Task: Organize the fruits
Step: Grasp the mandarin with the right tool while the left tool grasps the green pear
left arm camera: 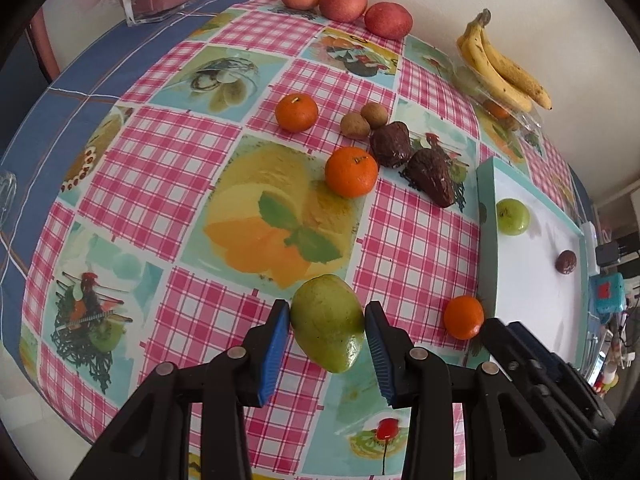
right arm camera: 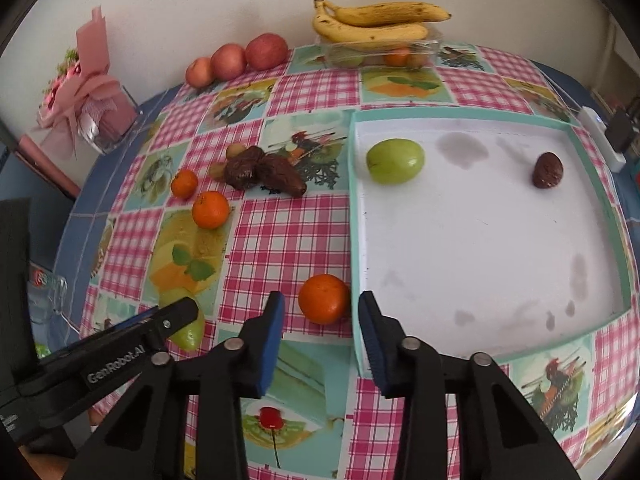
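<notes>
A green mango (left arm camera: 326,328) lies on the checked tablecloth with my left gripper (left arm camera: 327,306) shut on it, a blue pad against each flank. That mango (right arm camera: 188,336) shows under the left fingers (right arm camera: 176,316) in the right wrist view. My right gripper (right arm camera: 320,300) stands around a tangerine (right arm camera: 324,298) beside the tray's near corner; it is open, with cloth showing between the left pad and the fruit. In the left wrist view this tangerine (left arm camera: 464,316) sits just left of the right gripper's fingers (left arm camera: 504,332). The teal tray (right arm camera: 354,200) holds a green fruit (right arm camera: 395,160) and a brown fruit (right arm camera: 547,170).
Two more tangerines (left arm camera: 296,112) (left arm camera: 351,171), two dark scaly fruits (left arm camera: 432,180) and two small brown fruits (left arm camera: 354,126) lie mid-table. Three apples (left arm camera: 344,2) line the wall. Bananas (left arm camera: 502,66) rest on a clear box (right arm camera: 380,54). A pink bouquet (right arm camera: 80,92) stands far left.
</notes>
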The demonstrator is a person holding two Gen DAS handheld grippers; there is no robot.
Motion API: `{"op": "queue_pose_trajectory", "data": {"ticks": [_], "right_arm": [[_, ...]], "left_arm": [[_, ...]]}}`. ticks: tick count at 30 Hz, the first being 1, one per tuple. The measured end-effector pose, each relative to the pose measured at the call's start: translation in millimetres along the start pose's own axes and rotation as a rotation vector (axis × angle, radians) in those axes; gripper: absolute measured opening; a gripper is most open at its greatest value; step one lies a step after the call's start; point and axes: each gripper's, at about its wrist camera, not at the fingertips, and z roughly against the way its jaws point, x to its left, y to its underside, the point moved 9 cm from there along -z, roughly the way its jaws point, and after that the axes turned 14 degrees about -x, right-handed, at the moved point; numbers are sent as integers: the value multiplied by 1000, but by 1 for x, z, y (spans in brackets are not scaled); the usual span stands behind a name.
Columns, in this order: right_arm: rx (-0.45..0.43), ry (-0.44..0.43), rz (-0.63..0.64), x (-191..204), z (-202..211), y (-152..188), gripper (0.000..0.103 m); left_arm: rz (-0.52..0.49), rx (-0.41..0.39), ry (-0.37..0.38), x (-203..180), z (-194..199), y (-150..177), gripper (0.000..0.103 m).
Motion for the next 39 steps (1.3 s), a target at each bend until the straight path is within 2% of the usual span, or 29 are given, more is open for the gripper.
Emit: {"op": "queue_pose_trajectory", "data": {"ticks": [9, 20, 33, 39], "right_arm": [[43, 5, 74, 13, -18, 5, 36], [69, 77, 121, 10, -35, 5, 36], [54, 171, 270, 15, -41, 11, 36], [50, 202, 325, 17, -42, 12, 33]], "left_arm": [[6, -9, -5, 2, 4, -1, 42], [6, -14, -11, 2, 3, -3, 42], [12, -19, -24, 4, 4, -3, 42], [14, -20, -26, 5, 5, -4, 42]]}}
